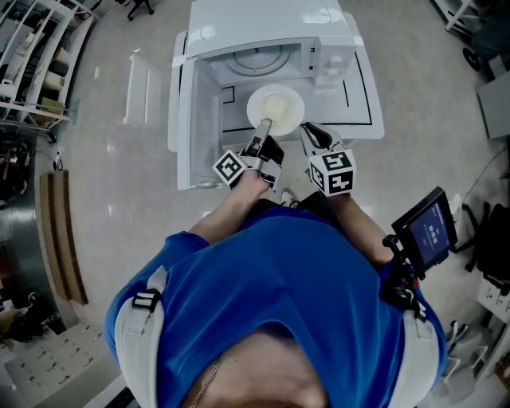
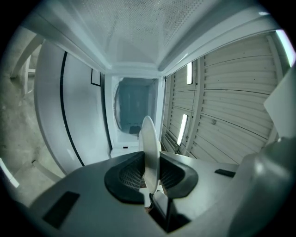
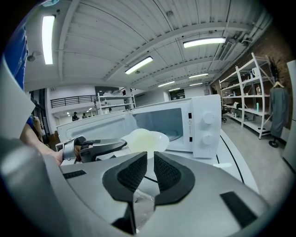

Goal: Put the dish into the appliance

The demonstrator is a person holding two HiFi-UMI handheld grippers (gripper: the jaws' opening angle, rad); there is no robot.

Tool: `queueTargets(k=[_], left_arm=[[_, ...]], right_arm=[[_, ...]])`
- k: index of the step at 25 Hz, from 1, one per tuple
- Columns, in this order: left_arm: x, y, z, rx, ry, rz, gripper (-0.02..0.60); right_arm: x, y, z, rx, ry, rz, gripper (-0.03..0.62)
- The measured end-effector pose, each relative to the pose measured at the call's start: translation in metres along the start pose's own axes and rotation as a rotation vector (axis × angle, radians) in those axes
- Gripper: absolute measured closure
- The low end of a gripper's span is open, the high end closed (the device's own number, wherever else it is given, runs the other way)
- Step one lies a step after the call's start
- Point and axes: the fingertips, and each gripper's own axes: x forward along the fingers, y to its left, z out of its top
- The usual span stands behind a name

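A pale round dish (image 1: 276,106) hangs in front of the white microwave (image 1: 271,24), whose door (image 1: 195,135) stands swung open to the left with the turntable (image 1: 259,60) showing inside. My left gripper (image 1: 263,125) is shut on the dish's near rim. In the left gripper view the dish (image 2: 149,139) stands edge-on, clamped between the pads of the left gripper (image 2: 150,173), with the microwave cavity (image 2: 134,104) straight ahead. My right gripper (image 1: 309,131) hovers just right of the dish, its jaws slightly apart and holding nothing (image 3: 149,169). In the right gripper view the dish (image 3: 145,139) is beyond the jaws.
The microwave sits on a white table (image 1: 358,96) marked with black lines. A white stool (image 1: 143,88) stands left of the table, with shelving (image 1: 32,56) farther left. A small screen on a mount (image 1: 430,227) is at the person's right side.
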Motion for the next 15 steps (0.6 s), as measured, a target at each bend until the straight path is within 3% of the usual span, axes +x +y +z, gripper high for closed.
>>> queueTargets(k=[15], left_arm=[[0.042,0.033,0.049,0.005,-0.128,0.053,0.509]], right_arm=[[0.069,-0.029,0.018,-0.070,0.058,0.098,0.574]])
